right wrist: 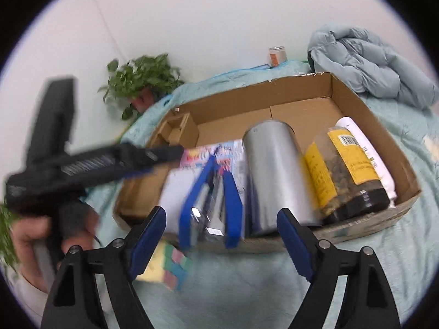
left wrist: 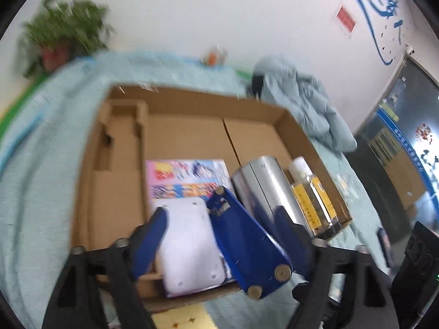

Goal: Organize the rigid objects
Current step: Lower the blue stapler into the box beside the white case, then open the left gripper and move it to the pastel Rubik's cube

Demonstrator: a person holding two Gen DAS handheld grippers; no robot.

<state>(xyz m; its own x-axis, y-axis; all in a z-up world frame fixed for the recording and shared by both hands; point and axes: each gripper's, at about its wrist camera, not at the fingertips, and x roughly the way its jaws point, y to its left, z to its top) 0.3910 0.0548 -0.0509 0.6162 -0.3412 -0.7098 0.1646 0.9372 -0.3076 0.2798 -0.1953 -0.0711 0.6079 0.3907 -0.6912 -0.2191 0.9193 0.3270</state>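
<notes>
An open cardboard box (left wrist: 192,101) (right wrist: 365,107) lies on a light teal bedcover. In it lie a colourful booklet (left wrist: 186,178) (right wrist: 219,150), a white flat device (left wrist: 189,246) (right wrist: 178,192), a blue stapler-like tool (left wrist: 244,244) (right wrist: 208,205), a silver can (left wrist: 266,186) (right wrist: 277,170), a yellow-labelled jar (left wrist: 315,203) (right wrist: 343,172) and a white bottle (left wrist: 300,167) (right wrist: 365,148). My left gripper (left wrist: 219,241) is open just above the white device and blue tool; it shows from the side in the right wrist view (right wrist: 153,153). My right gripper (right wrist: 219,235) is open at the box's near edge, empty.
A crumpled pale blue jacket (left wrist: 307,101) (right wrist: 370,63) lies behind the box. A potted plant (left wrist: 60,41) (right wrist: 142,82) and an orange can (left wrist: 214,54) (right wrist: 277,54) stand by the wall. A stack of coloured sticky notes (right wrist: 170,266) lies on the bedcover before the box.
</notes>
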